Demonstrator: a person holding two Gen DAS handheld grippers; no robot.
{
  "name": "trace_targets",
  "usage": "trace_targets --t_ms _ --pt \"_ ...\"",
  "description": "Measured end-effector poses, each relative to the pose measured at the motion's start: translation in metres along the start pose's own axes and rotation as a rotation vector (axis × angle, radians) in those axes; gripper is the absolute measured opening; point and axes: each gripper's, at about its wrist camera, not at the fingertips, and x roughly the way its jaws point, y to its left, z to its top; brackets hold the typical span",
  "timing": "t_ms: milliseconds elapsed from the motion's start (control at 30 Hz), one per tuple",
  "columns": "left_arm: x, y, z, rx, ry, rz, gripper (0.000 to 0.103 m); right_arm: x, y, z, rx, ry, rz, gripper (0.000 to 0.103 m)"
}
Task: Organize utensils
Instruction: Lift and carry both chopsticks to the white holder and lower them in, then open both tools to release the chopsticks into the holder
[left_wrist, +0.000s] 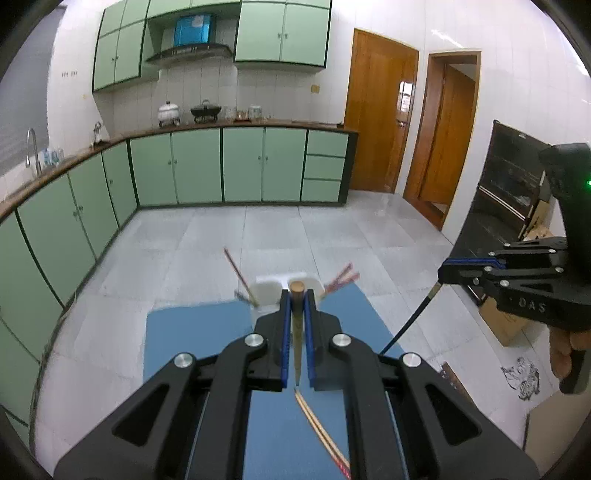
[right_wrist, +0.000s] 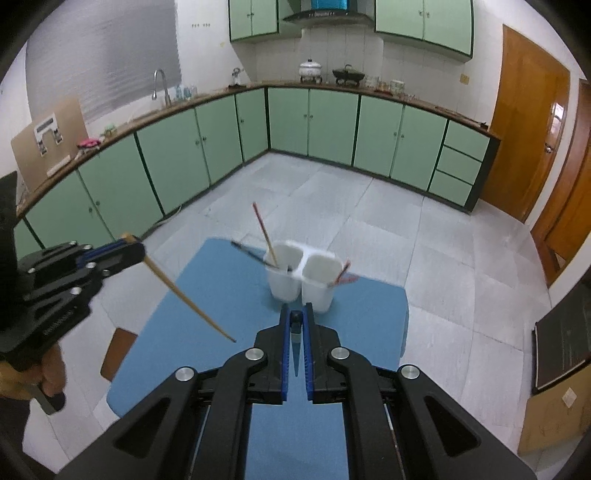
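**A:** What is each gripper carrying above the blue mat (right_wrist: 229, 280)?

**B:** From the left, the left gripper (right_wrist: 135, 247) pinches a wooden chopstick (right_wrist: 184, 295), its tip slanting down clear of the mat's surface. The right gripper (right_wrist: 296, 314) is clamped on a black chopstick (left_wrist: 410, 325).

**A:** And the holder?

**B:** The white two-cup holder (right_wrist: 301, 277) stands just ahead of the right gripper, near the mat's far edge, sticks leaning in both cups. A loose chopstick pair (left_wrist: 317, 424) lies under the left gripper. Open tiled floor (right_wrist: 369, 206) lies beyond.
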Motion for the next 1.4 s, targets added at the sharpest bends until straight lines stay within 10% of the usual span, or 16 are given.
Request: trace_targets --t_ms 500,967,1400 --pt "0.082 0.011 0.086 -0.030 -0.061 0.088 0.006 0.041 -0.014 0.098 0.048 -0.110 -0.053 0.006" --pt "0.204 0.039 0.043 -0.069 0.059 0.086 0.007 0.191 -0.068 0.077 0.153 -0.005 -0.067 0.007" --pt "0.119 0.066 -0.002 -0.085 0.009 0.087 0.051 0.116 -0.089 0.010 0.148 -0.165 -0.083 0.027"
